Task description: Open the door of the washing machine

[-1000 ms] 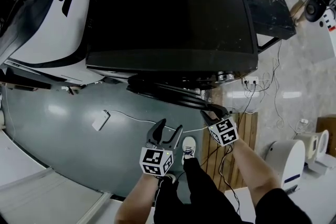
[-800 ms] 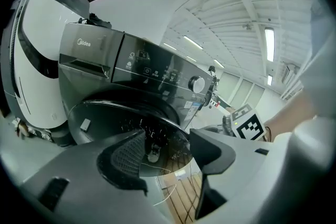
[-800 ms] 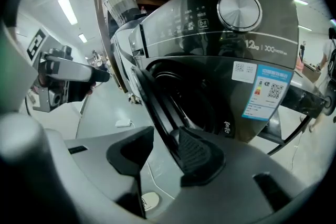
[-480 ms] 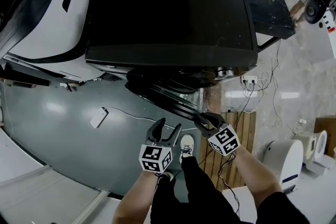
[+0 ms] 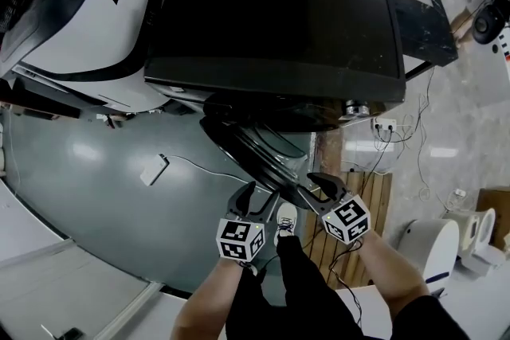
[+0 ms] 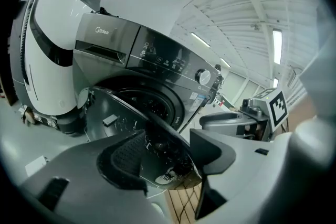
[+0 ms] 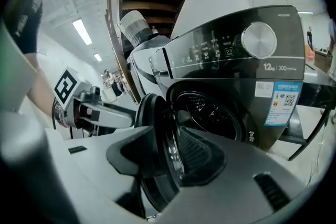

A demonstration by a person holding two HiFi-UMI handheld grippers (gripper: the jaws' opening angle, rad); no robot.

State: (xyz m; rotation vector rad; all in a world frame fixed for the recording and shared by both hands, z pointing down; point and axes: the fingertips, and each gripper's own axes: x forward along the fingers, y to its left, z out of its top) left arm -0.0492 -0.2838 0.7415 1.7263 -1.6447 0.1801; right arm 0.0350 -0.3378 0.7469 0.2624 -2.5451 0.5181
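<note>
The front-loading washing machine stood with its dark top toward the head view, and its round door was already swung partway out from the drum opening, angled toward the person over the grey floor. The right gripper was at the door's free edge. In the right gripper view the thick dark rim filled the gap between its widely spread jaws, one on each face, so they were grasping the door by its rim. The left gripper was just beside it, on the side of the door's outer face, with its jaws released. The door and drum showed beyond the gap, and whether either pad touched the door could not be told. The machine's control panel, with a silver dial and a blue energy label, faced the right gripper view. A white appliance stood against the washer's side. A small white box on a cable lay on the floor, and wooden slats lay near the person's white shoe.
</note>
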